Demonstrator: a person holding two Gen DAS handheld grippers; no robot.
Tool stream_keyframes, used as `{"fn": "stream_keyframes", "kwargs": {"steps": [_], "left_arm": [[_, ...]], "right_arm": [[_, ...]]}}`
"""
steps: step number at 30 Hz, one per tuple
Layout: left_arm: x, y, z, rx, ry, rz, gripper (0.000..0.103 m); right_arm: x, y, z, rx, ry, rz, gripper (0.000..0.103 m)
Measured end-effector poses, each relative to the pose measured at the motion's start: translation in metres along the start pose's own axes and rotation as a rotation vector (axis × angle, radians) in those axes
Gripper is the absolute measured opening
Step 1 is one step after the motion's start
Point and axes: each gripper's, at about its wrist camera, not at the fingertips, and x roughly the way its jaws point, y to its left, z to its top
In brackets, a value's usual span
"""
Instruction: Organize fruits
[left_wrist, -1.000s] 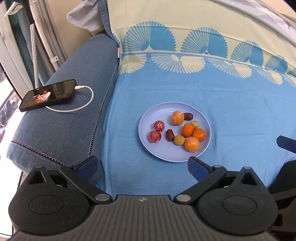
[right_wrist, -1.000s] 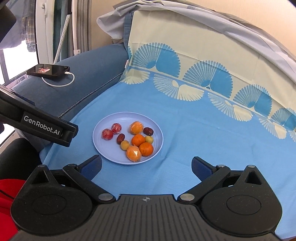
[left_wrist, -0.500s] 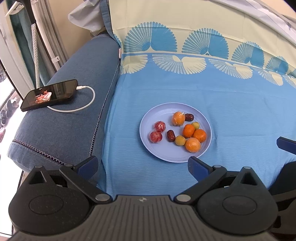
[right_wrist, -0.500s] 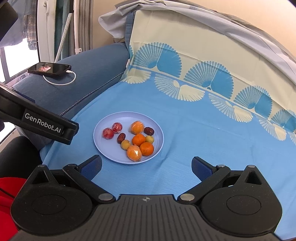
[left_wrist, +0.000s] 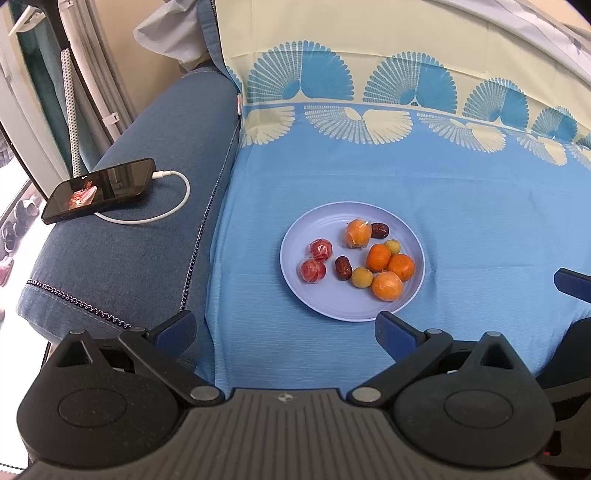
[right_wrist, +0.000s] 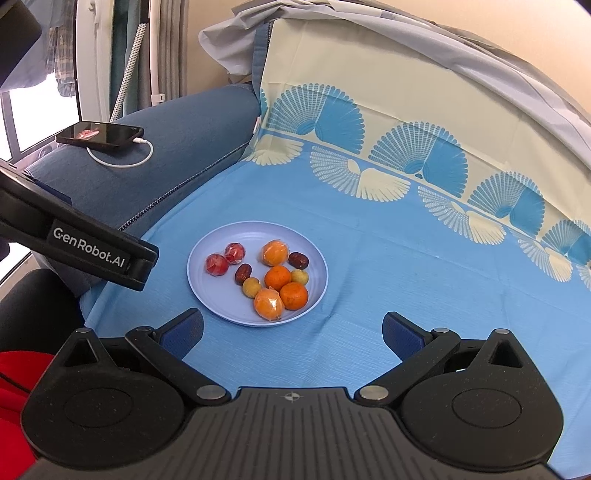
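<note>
Nothing shifted: both grippers (left_wrist: 284, 328) (right_wrist: 291, 330) gape (empty).

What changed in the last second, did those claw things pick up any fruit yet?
No. Nothing was picked up or let go. Both views only drifted slightly. The left gripper and right gripper keep their jaws open and empty, and every fruit still sits on the plate.

Domestic setting, prob. a bedroom/living rm. Evidence: patterned bedsheet (left_wrist: 369, 192) across centre; blue upholstered cushion (left_wrist: 140, 251) at left w/ phone (left_wrist: 99, 190) on charging cable (left_wrist: 166, 210); curtain (right_wrist: 125, 55) and window (right_wrist: 37, 99) upper left.
</note>
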Motion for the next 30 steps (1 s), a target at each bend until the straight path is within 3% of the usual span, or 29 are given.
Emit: {"fn": "stream_keyframes", "kwargs": {"steps": [30], "left_arm": [[0.0091,-0.0012,-0.0034,-0.003,0.043,0.002,0.103]], "right_arm": [[0.0018,-0.0025,-0.0017,0.005,0.003,0.006,0.102]]}}
